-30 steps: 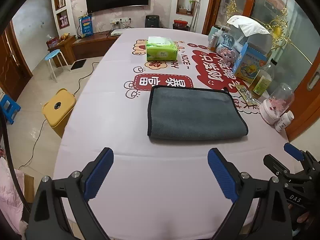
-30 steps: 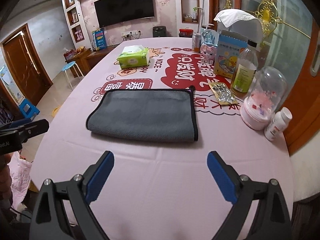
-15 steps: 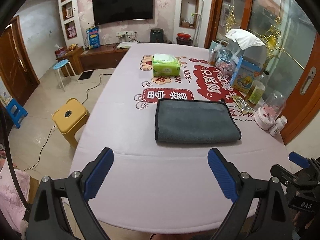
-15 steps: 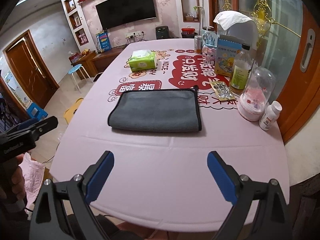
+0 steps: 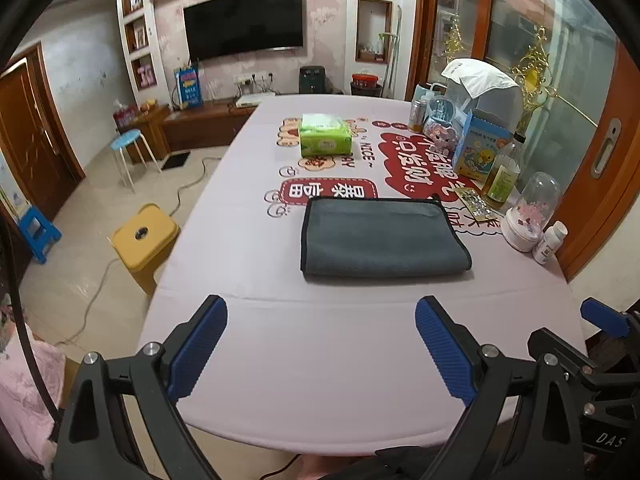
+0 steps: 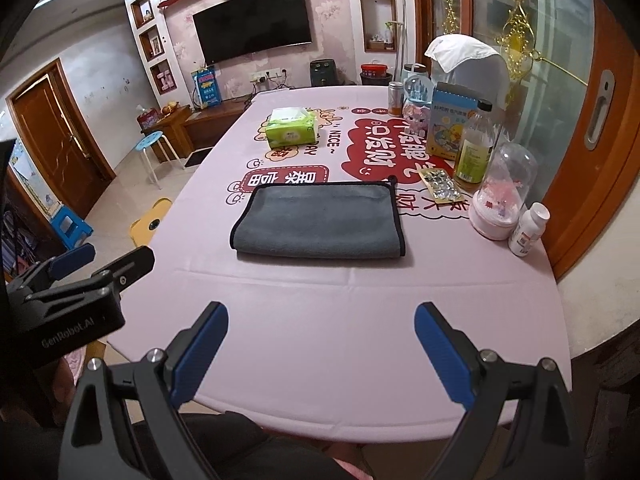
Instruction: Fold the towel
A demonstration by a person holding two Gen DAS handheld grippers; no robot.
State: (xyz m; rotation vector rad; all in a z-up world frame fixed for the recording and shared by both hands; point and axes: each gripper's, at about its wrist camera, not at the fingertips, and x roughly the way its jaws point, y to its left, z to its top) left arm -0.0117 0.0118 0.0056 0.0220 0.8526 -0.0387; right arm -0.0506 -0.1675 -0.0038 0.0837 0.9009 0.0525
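Observation:
A grey towel (image 5: 380,236) with black edging lies folded flat in the middle of the pink tablecloth (image 5: 320,360); it also shows in the right wrist view (image 6: 320,220). My left gripper (image 5: 320,344) is open and empty, held over the table's near edge, well short of the towel. My right gripper (image 6: 320,348) is open and empty, also back over the near edge. The left gripper's body shows at the left of the right wrist view (image 6: 76,276).
A green tissue pack (image 5: 325,140) sits beyond the towel. Bottles, a glass dome (image 6: 502,196), a pill bottle (image 6: 528,230), a blister pack (image 6: 442,186) and a blue box (image 5: 482,150) crowd the table's right side. A yellow stool (image 5: 144,236) stands on the floor to the left.
Both grippers have pulled back and up from the towel toward the table's near edge. The towel lies still and looks smaller and farther. Both stay open.

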